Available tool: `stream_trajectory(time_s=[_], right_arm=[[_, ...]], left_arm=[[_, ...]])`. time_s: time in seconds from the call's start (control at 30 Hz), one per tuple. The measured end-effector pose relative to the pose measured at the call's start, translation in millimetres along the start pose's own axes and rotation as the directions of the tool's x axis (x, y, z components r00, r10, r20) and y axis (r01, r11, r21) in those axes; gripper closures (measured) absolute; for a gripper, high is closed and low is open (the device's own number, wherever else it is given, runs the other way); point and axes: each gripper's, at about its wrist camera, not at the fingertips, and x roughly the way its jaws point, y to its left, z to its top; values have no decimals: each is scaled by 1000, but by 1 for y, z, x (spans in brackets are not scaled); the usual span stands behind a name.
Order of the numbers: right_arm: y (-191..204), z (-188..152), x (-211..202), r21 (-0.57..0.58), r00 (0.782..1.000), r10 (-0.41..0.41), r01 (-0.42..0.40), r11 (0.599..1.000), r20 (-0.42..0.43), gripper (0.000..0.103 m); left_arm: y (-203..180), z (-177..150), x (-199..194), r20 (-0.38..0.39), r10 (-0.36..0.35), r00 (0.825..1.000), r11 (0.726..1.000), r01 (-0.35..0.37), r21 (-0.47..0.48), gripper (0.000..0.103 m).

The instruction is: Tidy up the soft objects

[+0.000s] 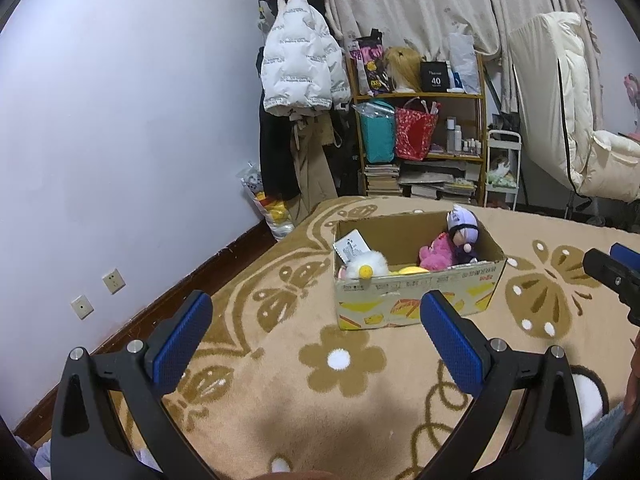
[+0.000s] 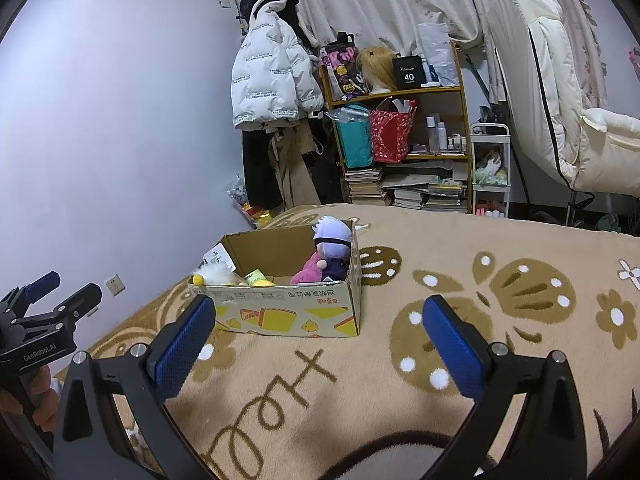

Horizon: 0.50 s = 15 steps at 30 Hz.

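Observation:
A cardboard box (image 1: 420,300) (image 2: 288,312) stands on the tan flowered blanket (image 1: 340,380) (image 2: 400,360). Inside it lie a white fluffy duck toy (image 1: 366,266) (image 2: 214,275), a yellow soft toy (image 1: 408,269) (image 2: 260,280), a pink plush (image 1: 436,254) (image 2: 308,272) and a purple-haired doll (image 1: 464,236) (image 2: 334,246). My left gripper (image 1: 316,334) hangs open just in front of the box, nothing between its blue pads. My right gripper (image 2: 318,338) is open too, near the box's right front corner and empty. Each gripper shows at the edge of the other's view: the right one (image 1: 616,276), the left one (image 2: 44,312).
A wall with sockets (image 1: 114,281) runs along the bed's left side. Beyond the bed stand a cluttered shelf (image 1: 420,128) (image 2: 400,120), hanging coats (image 1: 300,68) and a white cart (image 1: 502,168). A hand (image 2: 40,396) holds the left gripper's grip.

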Motion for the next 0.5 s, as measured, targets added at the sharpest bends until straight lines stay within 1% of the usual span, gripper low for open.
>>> stream_trajectory(time_s=[0.27,0.5], right_arm=[[-1,-1,0,3,1000,-2,2,1000,-3,0],[0,-1,0,2,1000,-2,2,1000,-1,0]], left_arm=[[-7,-3,1,-3,5,1000,999,-5,38,0],[-5,-2,1,0,7,1000,1000,-7,25,0]])
